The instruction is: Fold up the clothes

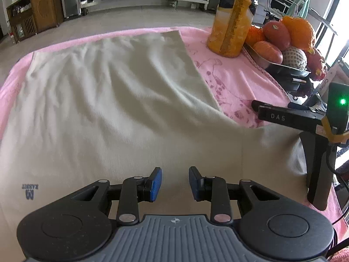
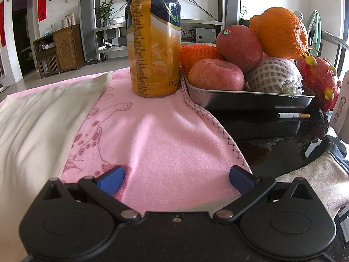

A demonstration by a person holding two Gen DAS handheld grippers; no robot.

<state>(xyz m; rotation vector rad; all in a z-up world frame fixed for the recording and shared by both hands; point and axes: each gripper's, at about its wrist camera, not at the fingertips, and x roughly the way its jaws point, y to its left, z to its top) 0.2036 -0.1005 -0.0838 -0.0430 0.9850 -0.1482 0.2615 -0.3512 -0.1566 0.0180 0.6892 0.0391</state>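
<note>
Left gripper (image 1: pixel 175 183) parted, empty, over cream garment (image 1: pixel 104 109); right gripper (image 2: pixel 176 180) spread wide on pink towel (image 2: pixel 163 135), bottle (image 2: pixel 153 43) and fruit tray (image 2: pixel 250 99) crowding ahead; garment's logo in left view only

The cream garment (image 1: pixel 109 100) was soft matt cloth, wrinkled, lying on a fuzzy pink towel (image 2: pixel 165 135). Just beside the towel's stitched edge stood a glossy plastic bottle (image 2: pixel 152 43) and a dull brushed-metal tray (image 2: pixel 250 100). The left tongs (image 1: pixel 175 183) were matt black plastic with blue pads (image 1: pixel 155 183).
</note>
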